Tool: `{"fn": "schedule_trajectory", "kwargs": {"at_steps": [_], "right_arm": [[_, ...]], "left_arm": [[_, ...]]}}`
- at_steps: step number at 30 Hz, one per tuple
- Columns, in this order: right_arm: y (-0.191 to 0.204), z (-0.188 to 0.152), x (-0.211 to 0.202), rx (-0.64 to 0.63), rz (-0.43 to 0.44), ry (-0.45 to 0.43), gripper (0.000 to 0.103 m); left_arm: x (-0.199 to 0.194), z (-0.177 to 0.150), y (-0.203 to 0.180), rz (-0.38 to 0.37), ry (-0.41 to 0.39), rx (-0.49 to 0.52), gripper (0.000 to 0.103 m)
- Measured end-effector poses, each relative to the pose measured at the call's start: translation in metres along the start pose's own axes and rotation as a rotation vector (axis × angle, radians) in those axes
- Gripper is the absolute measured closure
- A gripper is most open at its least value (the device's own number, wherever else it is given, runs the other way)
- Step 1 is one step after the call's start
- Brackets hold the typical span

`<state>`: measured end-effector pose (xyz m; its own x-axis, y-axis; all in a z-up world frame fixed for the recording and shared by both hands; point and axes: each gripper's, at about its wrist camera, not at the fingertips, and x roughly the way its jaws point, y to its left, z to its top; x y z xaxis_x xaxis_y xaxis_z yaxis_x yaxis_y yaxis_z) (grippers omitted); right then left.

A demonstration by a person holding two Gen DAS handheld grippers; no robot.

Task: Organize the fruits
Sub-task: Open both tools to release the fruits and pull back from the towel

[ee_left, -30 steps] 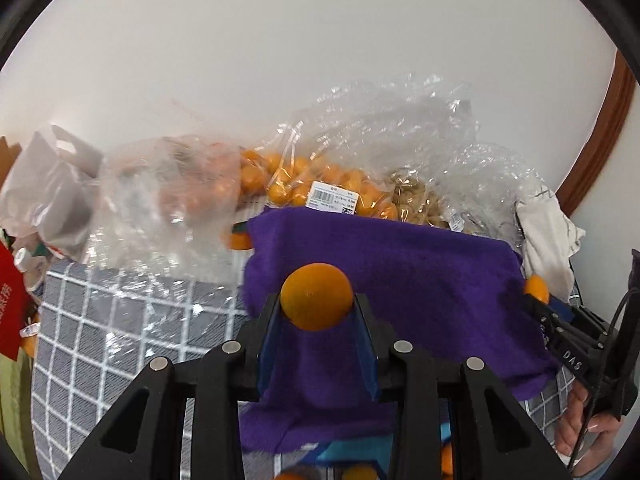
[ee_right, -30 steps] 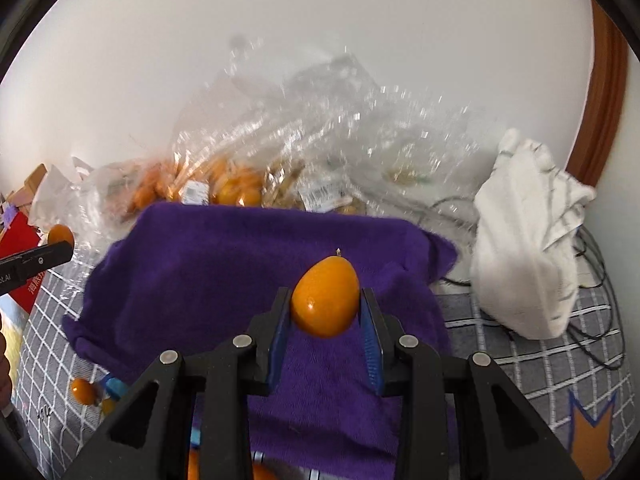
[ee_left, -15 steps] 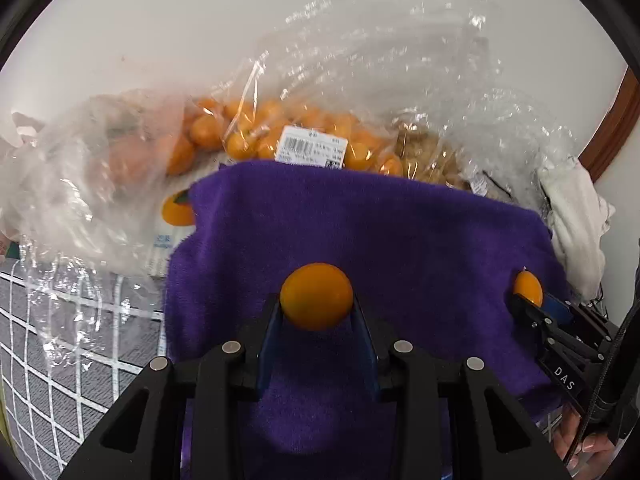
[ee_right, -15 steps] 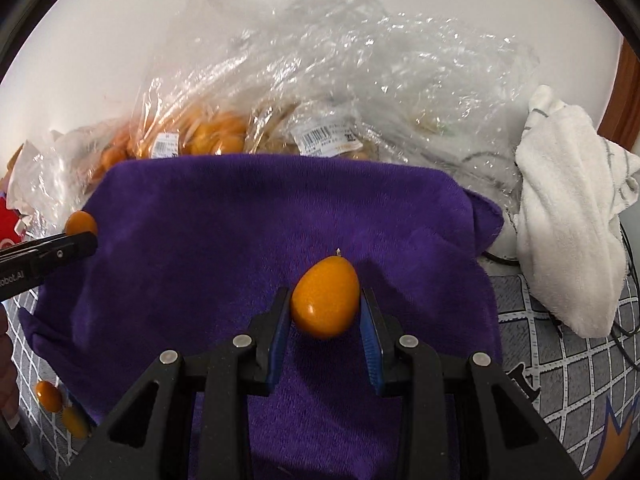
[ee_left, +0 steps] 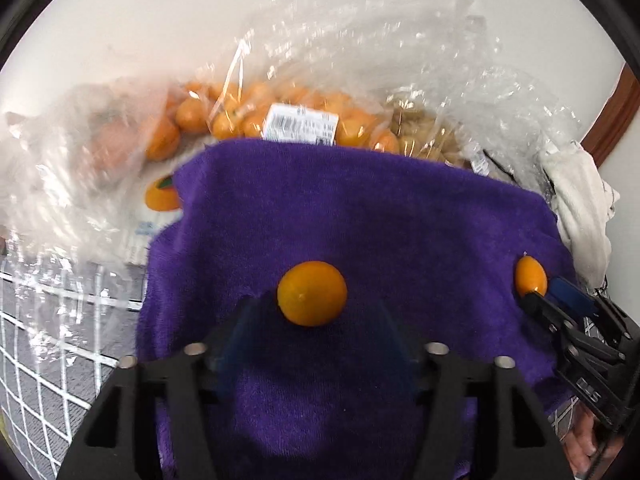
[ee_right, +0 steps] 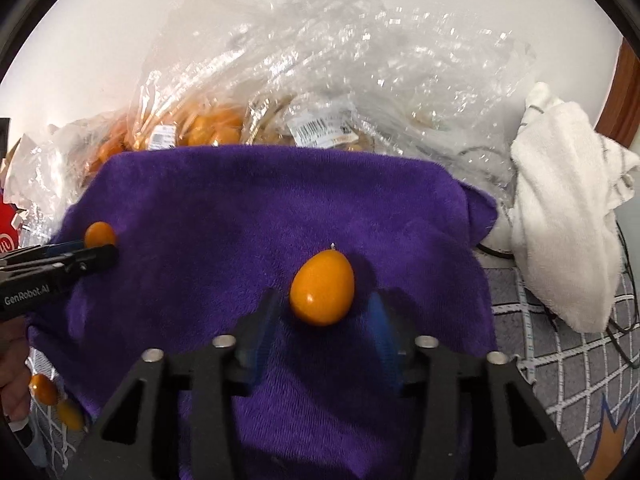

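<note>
A round orange kumquat lies on the purple towel between the spread fingers of my left gripper, which is open. An oval kumquat lies on the same towel between the spread fingers of my right gripper, also open. Each gripper shows in the other's view: the right one with its kumquat at the towel's right edge, the left one with its kumquat at the left edge.
Clear plastic bags of kumquats are piled behind the towel against the wall. A white cloth and black cables lie to the right. Two loose kumquats sit on the grey checked tablecloth at the towel's left front.
Both grippers moved forward and down over the towel, then opened. Each kumquat left the fingers and now rests on the towel.
</note>
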<state>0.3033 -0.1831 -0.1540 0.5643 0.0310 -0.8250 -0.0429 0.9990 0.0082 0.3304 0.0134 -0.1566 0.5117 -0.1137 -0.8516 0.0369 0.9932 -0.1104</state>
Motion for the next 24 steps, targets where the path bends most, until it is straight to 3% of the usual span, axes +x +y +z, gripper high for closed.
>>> {"fn": "schedule_trajectory", "kwargs": {"at_steps": [3,11,17,24], "right_arm": [[0.001,-0.002,-0.027,0.014,-0.018,-0.049,0.035],[0.003,-0.019,-0.096,0.011,-0.046,-0.144,0.035],[0.011,-0.042,-0.132,0.001,-0.070,-0.177,0.035],[0.021,-0.073,-0.167,-0.001,-0.037,-0.176,0.035]], "left_arm": [[-0.019,-0.002,-0.003,0.000,-0.021,0.004,0.041],[-0.079,-0.021,0.000,0.013,-0.098,0.007,0.041],[-0.128,-0.056,0.008,0.020,-0.193,-0.003,0.041],[-0.156,-0.094,0.016,0.031,-0.218,-0.013,0.041]]}}
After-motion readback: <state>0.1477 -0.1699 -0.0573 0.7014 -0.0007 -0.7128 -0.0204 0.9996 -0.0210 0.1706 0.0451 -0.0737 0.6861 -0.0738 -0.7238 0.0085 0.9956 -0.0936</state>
